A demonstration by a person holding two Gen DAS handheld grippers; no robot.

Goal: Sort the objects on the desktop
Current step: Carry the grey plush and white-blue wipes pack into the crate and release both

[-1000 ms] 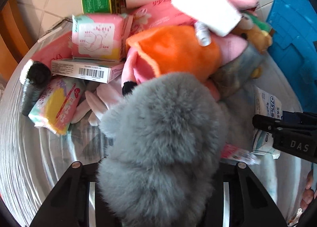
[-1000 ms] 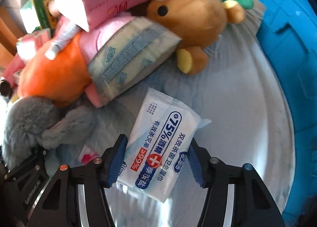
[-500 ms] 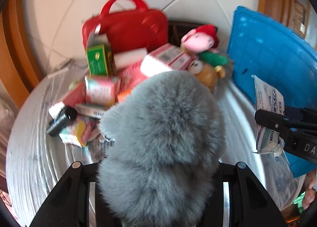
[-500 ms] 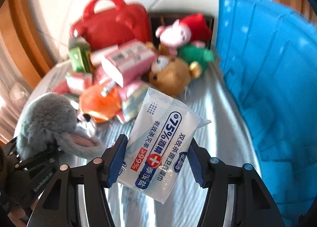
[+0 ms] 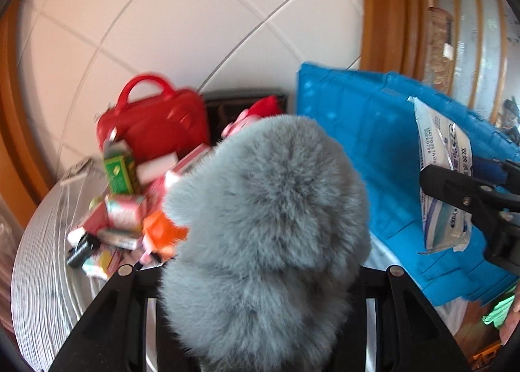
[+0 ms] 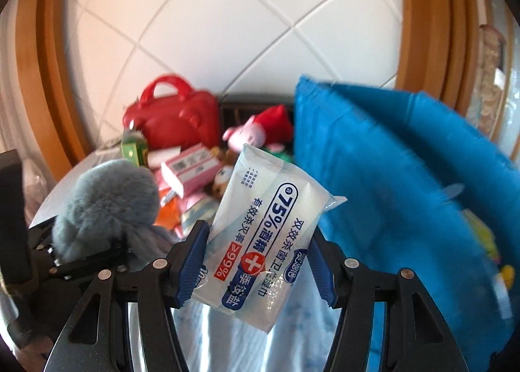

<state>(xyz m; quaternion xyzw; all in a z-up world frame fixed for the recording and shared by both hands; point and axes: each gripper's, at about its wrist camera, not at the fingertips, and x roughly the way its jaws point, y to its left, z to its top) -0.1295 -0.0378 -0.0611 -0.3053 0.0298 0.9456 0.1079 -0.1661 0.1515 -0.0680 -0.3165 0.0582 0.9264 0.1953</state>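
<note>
Both grippers are observed clear of the table surface, each loaded. The left gripper is closed partway on a grey plush toy, whose fur fills the gap between the jaws and hides the fingertips. The right gripper is held at a middling width, its blue pads pressed against the two long edges of a wet-wipe packet, which is carried upright and slightly tilted.

Progress is judged early. A pile of unsorted items is seen on the grey table: a green carton, pink boxes, an orange plush, a brown bear toy and a pink-and-red plush, with a red handbag behind them against the tiled wall. A blue crate stands to the right of the pile; a few light-coloured items are dimly seen against its far side, but they are too blurred to identify. The two held items are not yet deposited, and their destination is judged to be the crate.

Legible writing is confined to the packet: "75%" and "≥99%" are read, with Chinese text, a red cross mark and a round blue logo. Lettering on the pink boxes and green carton is too blurred to be read.
</note>
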